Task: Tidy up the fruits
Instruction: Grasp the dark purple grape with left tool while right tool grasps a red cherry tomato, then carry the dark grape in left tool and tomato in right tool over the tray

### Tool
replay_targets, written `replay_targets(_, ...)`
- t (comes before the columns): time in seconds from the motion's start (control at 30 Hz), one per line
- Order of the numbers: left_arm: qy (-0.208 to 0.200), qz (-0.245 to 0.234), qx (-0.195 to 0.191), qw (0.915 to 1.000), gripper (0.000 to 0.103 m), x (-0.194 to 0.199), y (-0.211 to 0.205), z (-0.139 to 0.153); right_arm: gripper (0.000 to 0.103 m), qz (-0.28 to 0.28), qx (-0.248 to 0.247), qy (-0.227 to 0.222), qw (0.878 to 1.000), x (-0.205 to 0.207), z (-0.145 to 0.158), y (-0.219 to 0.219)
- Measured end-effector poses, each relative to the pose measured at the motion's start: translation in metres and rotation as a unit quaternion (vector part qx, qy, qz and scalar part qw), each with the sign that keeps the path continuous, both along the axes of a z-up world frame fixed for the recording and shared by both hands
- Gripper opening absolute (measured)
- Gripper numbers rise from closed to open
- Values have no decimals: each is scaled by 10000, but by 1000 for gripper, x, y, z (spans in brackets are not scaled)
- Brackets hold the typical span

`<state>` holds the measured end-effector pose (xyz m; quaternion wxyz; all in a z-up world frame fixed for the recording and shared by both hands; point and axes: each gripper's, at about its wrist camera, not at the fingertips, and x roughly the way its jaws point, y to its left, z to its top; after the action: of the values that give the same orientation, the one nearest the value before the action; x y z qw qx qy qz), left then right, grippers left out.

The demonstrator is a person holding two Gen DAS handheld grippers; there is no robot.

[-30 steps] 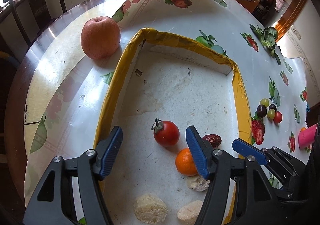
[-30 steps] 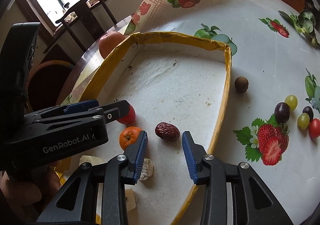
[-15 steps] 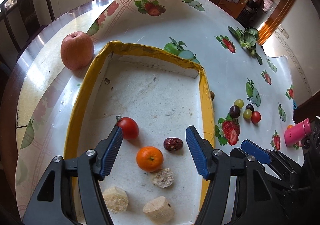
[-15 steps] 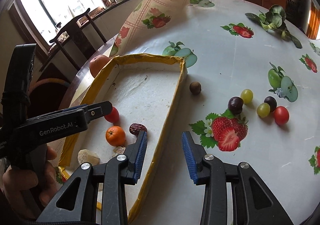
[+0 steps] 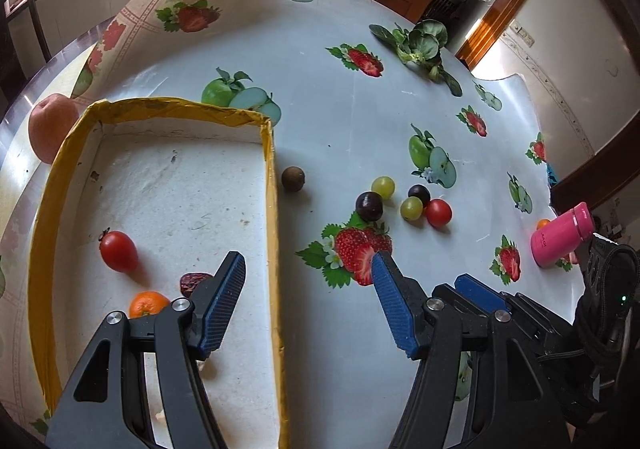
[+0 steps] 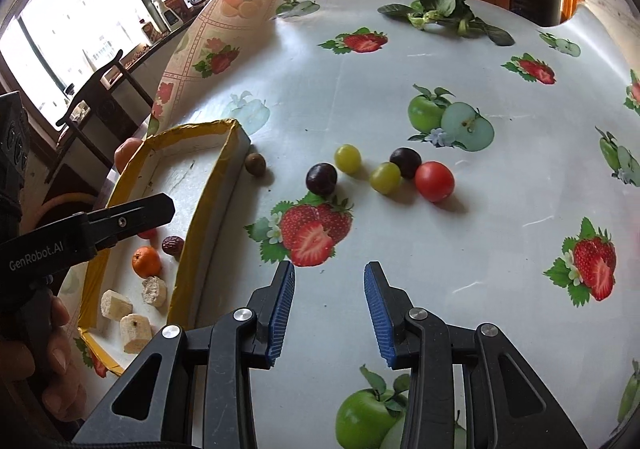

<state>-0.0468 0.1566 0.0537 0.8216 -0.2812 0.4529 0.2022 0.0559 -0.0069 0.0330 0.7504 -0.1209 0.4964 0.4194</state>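
Both claws are hanging empty over the table, nothing between the pads.

The right gripper [image 6: 328, 309] is sitting part-open, gap clear. The loose fruit cluster is lying straight ahead of it, slightly right of its centreline: dark grape [image 6: 321, 178] nearest, then the green grapes [image 6: 385, 177], the second dark one [image 6: 405, 162], and the cherry tomato [image 6: 434, 181] furthest right.

The left gripper [image 5: 308, 303] is standing wider, straddling the right wall of the yellow-rimmed tray [image 5: 272, 185]. The same cluster is lying ahead and well off to its right.

The brown round fruit [image 5: 293, 178] is sitting just beside the tray wall, ahead of the left claw and off to the left of the right one.

My read: the right claw is nearer and better lined up on the cluster. These are round fruits with no long axis, so jaw roll isn't mattering. The grapes are sitting close together, so neighbours are likely getting nudged.
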Motion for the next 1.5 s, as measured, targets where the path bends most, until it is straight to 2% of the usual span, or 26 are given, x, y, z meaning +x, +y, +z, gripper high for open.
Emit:
replay_targets(0.33,300,-306,59,9991,65,59,-24,-21,39,-399,-57,-7,9992,56,-13,-14)
replay_targets(0.7,550,-446,79,9975,65,103,-20,-53,37,-175,-203,38,9996,96,-36,15)
replay_targets(0.77,573,-458,33,9973,59,108,-19,-60,36,-115,-149,86,9998,99,-39,18)
replay_targets(0.8,605,-467,-20,9971,52,109,-18,-63,36,-86,-150,77,9998,99,-39,20)
replay_targets(0.87,573,-483,122,9971,51,110,-19,-63,36,-54,-126,121,9998,100,-42,22)
replay_targets(0.9,559,-504,160,9970,47,110,-19,-63,35,-57,-87,141,9998,100,-42,22)
replay_targets(0.93,556,-524,185,9969,35,111,-20,-63,34,-51,-45,140,9999,100,-42,22)
replay_targets(0.97,564,-557,163,9967,28,111,-20,-64,32,-31,-10,156,9999,100,-42,22)
replay_targets(1.0,578,-564,167,9966,26,111,-20,-64,30,-21,-26,131,9999,98,-42,22)
replay_targets(1.37,434,-455,-26,9980,23,84,-26,-48,30,-134,117,174,9997,77,-24,-4)
replay_targets(1.5,399,-432,72,9982,23,71,-31,-36,30,-194,211,204,9994,65,-15,-13)
